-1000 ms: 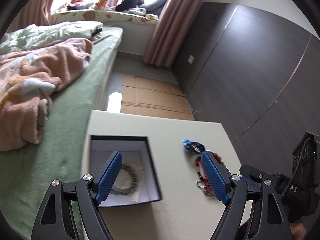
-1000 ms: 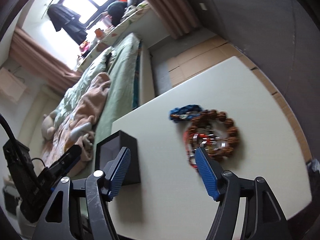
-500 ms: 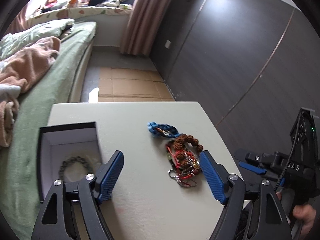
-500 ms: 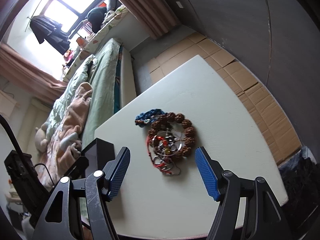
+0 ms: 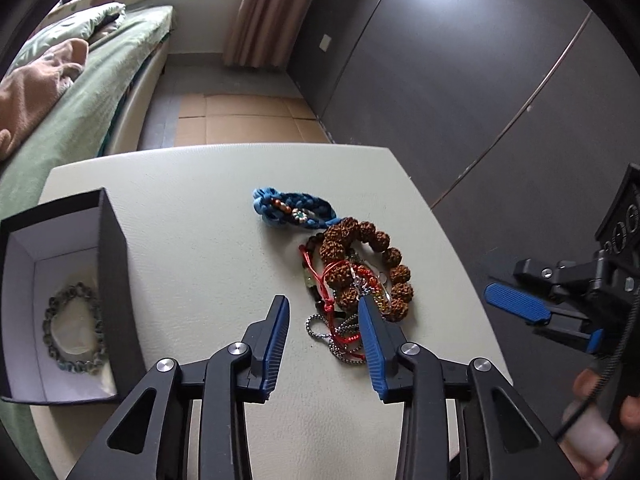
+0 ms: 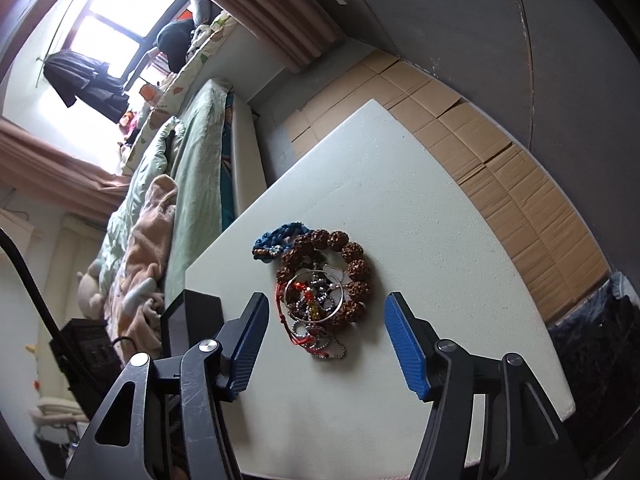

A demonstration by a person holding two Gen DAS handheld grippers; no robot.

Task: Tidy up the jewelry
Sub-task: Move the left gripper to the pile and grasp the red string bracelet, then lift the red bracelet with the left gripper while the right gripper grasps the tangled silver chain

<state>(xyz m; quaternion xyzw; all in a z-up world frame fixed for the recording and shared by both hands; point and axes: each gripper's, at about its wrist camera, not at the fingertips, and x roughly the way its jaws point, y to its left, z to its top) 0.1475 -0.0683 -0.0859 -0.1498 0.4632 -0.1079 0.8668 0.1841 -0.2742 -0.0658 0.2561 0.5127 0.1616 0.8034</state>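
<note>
Narrowed since earlier, your left gripper (image 5: 322,312) hangs partly spread over the jewelry pile (image 5: 352,276); your right gripper (image 6: 325,310) stays spread wide, box (image 5: 116,280) beside.

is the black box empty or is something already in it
Not empty. The open box holds one greenish bead bracelet lying flat on its white floor.
</note>
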